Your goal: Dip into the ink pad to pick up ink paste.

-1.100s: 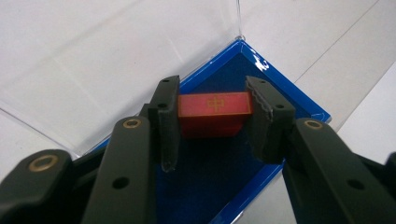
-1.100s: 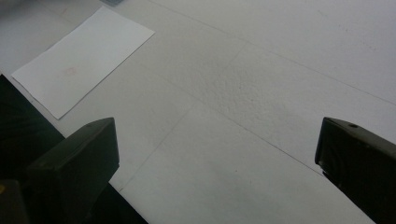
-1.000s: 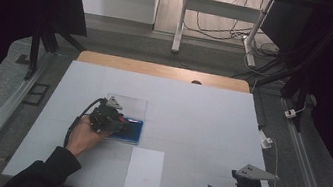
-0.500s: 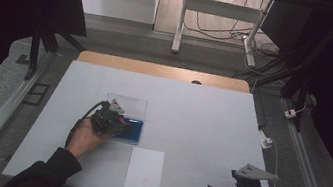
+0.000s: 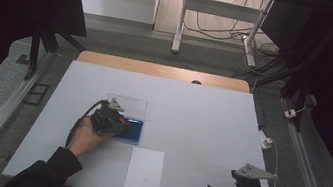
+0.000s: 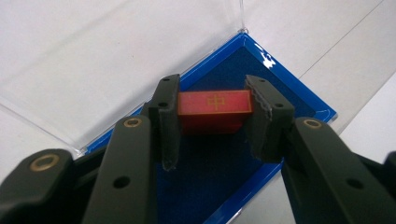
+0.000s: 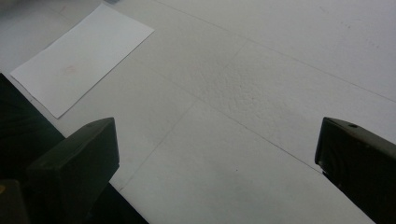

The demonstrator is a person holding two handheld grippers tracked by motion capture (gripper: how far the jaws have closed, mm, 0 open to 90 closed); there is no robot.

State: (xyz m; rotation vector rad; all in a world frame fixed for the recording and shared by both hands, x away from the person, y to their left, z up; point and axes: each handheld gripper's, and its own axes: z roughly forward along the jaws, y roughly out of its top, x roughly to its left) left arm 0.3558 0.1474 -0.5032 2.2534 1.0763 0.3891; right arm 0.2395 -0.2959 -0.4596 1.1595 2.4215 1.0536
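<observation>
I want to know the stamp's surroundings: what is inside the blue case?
Inside the blue case, dark blue lining and a red block with a gold character, clamped by the left tongs. The lining under the block is hidden.

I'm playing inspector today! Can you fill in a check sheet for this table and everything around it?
Surface: white table, flat.
Job's things: red block with a gold mark, over the blue tray; clear lid open behind; sheet of paper nearby.
Clutter: nothing seen.
Grippers: left gripper shut on the block; right gripper open, nothing between.
Cables: black cable from left gripper; more on floor.
Surroundings: dark curtains, metal frame.
</observation>
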